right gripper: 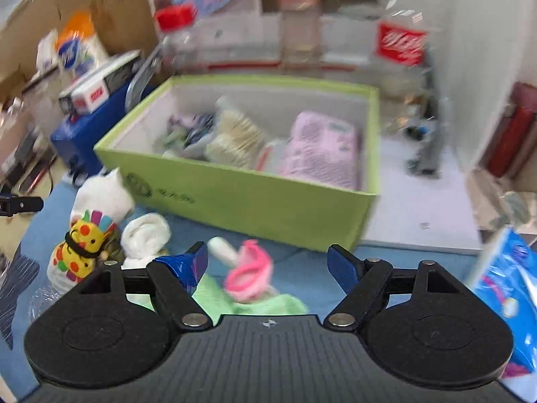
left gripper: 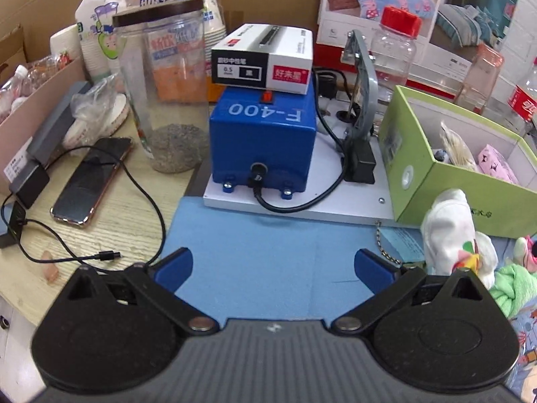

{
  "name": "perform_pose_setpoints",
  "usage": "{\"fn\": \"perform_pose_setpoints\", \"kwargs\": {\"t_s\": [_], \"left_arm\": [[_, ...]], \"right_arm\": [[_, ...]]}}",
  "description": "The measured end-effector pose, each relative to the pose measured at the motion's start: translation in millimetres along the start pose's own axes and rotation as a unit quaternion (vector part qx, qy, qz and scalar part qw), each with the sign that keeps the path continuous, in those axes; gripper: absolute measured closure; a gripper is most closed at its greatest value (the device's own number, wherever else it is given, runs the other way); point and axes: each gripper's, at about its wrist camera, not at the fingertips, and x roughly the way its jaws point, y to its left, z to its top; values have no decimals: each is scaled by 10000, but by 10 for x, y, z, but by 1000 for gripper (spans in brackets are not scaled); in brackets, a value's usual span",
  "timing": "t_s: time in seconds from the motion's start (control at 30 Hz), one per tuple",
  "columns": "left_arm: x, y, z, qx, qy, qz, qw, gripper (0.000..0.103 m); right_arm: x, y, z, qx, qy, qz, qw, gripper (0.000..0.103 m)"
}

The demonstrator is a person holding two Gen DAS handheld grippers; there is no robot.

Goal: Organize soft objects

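Observation:
A green box (right gripper: 241,198) stands on the blue mat; it holds a pink cloth pack (right gripper: 322,151), a beige bundle (right gripper: 235,137) and a dark patterned item (right gripper: 193,127). In front of it lie a white plush (right gripper: 100,194), a yellow spotted toy (right gripper: 82,245), a white rolled sock (right gripper: 146,235), a pink item (right gripper: 250,272) and a green cloth (right gripper: 235,299). My right gripper (right gripper: 270,267) is open and empty just above the pink item. My left gripper (left gripper: 273,265) is open and empty over bare mat, left of the white plush (left gripper: 449,225) and box (left gripper: 446,181).
A blue F-400 machine (left gripper: 265,141) with a white carton on top sits on a white board behind the mat. A clear jar (left gripper: 167,90), a phone (left gripper: 90,181) and cables lie on the wood table at left. Bottles stand at the back. A blue packet (right gripper: 506,288) is at right.

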Motion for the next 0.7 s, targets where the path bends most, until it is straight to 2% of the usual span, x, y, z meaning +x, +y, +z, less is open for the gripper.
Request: {"fn": "perform_pose_setpoints", "kwargs": {"t_s": [0.07,0.13,0.27,0.37,0.43,0.5,0.53,0.6,0.7], "left_arm": [[28,-44,-53,53,19,-108,9999,1],[19,-54,-89,101,52,-244,9996,1],[-40,-3,-147,166,-32,-290,9994,1],[-74,32,-137,93,-87,-313,9994,1],[-93,0,-104,54,-88,-494,9987,1],[-113,-102,-62,62,-68,-819,9966,1],[-124,-193,-42,127,-69,-1011,9948,1],[-113,-392,2,279,-7,-1326,9908,1],[-17,-729,62,590,206,-1599,9851,1]], "right_arm": [[169,79,37,37,287,119,9995,38],[338,91,60,109,543,-14,9985,38],[512,16,-4,-128,934,-786,9924,38],[340,-171,-164,-207,865,-1388,9863,38],[167,-272,-308,-354,773,-1881,9785,38],[-57,-342,-449,-398,497,-2111,9754,38],[-203,-380,-510,-276,228,-2067,9778,38],[-535,-423,-659,169,-468,-1743,9834,38],[-856,-428,-875,829,-1279,-1189,9811,38]]}}
